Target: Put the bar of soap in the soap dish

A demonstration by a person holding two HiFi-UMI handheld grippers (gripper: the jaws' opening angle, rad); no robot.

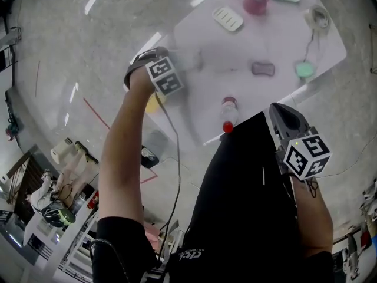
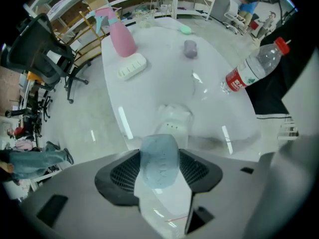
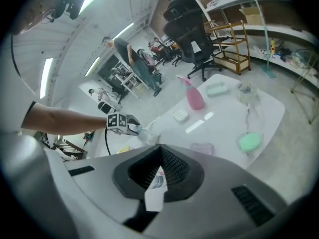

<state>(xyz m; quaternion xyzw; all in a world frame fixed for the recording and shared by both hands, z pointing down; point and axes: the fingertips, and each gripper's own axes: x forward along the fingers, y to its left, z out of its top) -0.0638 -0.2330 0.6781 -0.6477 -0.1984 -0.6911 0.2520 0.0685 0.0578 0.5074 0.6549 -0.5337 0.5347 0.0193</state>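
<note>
A pale blue bar of soap (image 2: pixel 159 161) sits between the jaws of my left gripper (image 2: pixel 159 151), which is shut on it and points straight down. Just beyond the soap, near the table's corner, lies a white soap dish (image 2: pixel 172 121) with small holes. In the head view the left gripper (image 1: pixel 177 63) hangs over the table's near left corner, and the soap is blurred there. My right gripper (image 1: pixel 278 109) is held close to the body, off the table, with its jaws shut (image 3: pixel 160 146) and nothing between them.
On the white table (image 1: pixel 283 40) are a ridged white dish (image 1: pixel 228 18), a pink spray bottle (image 1: pixel 255 2), a purple soap (image 1: pixel 263 68), a green soap (image 1: pixel 304 69) and a water bottle (image 1: pixel 228 112) at the near edge. Office chairs (image 2: pixel 45 54) stand beyond the table.
</note>
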